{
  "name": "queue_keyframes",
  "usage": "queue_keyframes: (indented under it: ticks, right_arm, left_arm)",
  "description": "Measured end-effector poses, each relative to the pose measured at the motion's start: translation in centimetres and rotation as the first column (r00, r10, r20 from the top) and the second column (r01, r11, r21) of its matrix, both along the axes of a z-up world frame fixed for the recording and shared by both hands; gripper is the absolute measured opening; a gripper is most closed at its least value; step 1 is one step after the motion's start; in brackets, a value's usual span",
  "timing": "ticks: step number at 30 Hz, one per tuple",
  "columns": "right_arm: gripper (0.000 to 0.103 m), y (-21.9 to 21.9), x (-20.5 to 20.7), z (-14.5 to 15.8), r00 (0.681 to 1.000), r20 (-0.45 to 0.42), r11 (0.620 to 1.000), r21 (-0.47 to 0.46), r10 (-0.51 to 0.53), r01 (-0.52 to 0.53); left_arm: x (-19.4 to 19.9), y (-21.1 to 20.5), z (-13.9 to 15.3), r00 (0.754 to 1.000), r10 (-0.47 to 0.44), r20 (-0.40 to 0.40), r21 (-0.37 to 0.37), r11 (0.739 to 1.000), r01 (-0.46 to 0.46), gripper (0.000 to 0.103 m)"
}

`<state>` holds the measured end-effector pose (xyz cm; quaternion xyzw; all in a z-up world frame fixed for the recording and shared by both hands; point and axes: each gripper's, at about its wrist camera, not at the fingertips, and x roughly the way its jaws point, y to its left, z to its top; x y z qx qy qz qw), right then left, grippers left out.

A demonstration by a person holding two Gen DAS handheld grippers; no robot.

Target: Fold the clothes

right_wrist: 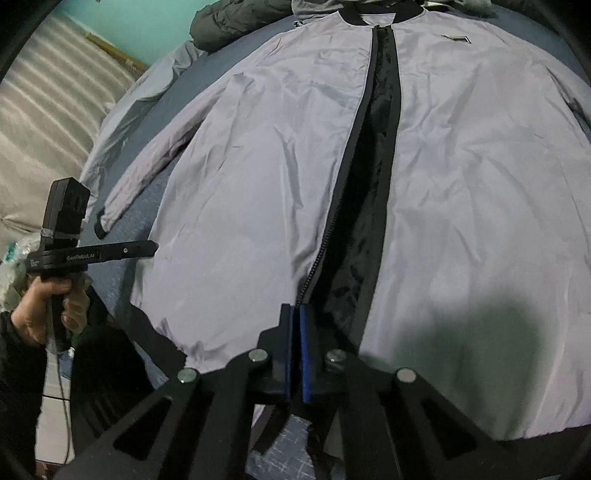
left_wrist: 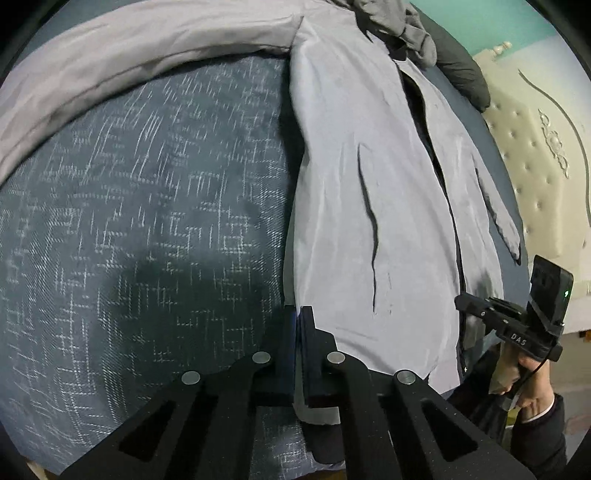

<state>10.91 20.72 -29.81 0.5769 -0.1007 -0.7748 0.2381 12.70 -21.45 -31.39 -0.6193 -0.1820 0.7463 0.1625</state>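
A pale grey jacket [right_wrist: 461,177] lies front-up and unzipped on a dark blue patterned bedspread [left_wrist: 140,206], while the left gripper [left_wrist: 298,325] and the right gripper [right_wrist: 294,321] both have their jaws pinched together at its hem, the left at the corner, the right by the zip's foot. The thin, slippery-looking cloth could slide out of either pinch if lifted unevenly, likely dragging the open front crooked. A cream tufted headboard [left_wrist: 532,162], a teal wall [right_wrist: 140,26] and other heaped clothes [right_wrist: 236,18] frame the bed.
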Motion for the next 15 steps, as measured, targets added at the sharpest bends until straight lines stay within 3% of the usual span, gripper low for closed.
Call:
queue_keyframes:
  ticks: [4, 6, 8, 9, 12, 15]
  right_arm:
    - [0.003, -0.8, -0.1, -0.1, 1.000, -0.012, 1.000, 0.030, -0.002, 0.002]
    - [0.003, -1.1, 0.1, 0.3, 1.000, -0.029, 0.999, 0.032, -0.003, 0.004]
    - [0.003, -1.0, 0.1, 0.7, 0.999, -0.042, 0.999, 0.030, -0.010, 0.011]
    - [0.003, -0.8, 0.1, 0.8, 0.999, -0.048, 0.999, 0.027, -0.016, 0.017]
    - [0.003, -0.5, -0.1, 1.4, 0.997, -0.068, 0.999, 0.022, -0.032, 0.034]
    - [0.003, -0.4, -0.2, 1.8, 0.997, -0.074, 0.999, 0.033, -0.030, 0.032]
  left_arm:
    - [-0.1, 0.4, 1.4, 0.999, -0.020, -0.050, -0.061, 0.998, 0.017, 0.007]
    - [-0.7, 0.3, 2.4, 0.996, -0.018, -0.089, -0.081, 0.997, 0.010, 0.016]
    - [-1.8, -0.1, 2.9, 0.993, 0.012, -0.118, -0.076, 0.997, -0.021, 0.042]
    - [-2.3, -0.4, 3.0, 0.991, 0.033, -0.127, -0.062, 0.997, -0.041, 0.045]
    - [-4.1, -0.4, 2.9, 0.988, 0.064, -0.142, -0.022, 0.997, -0.068, 0.045]
    - [-5.4, 0.2, 2.4, 0.986, 0.065, -0.155, -0.038, 0.997, -0.071, 0.045]
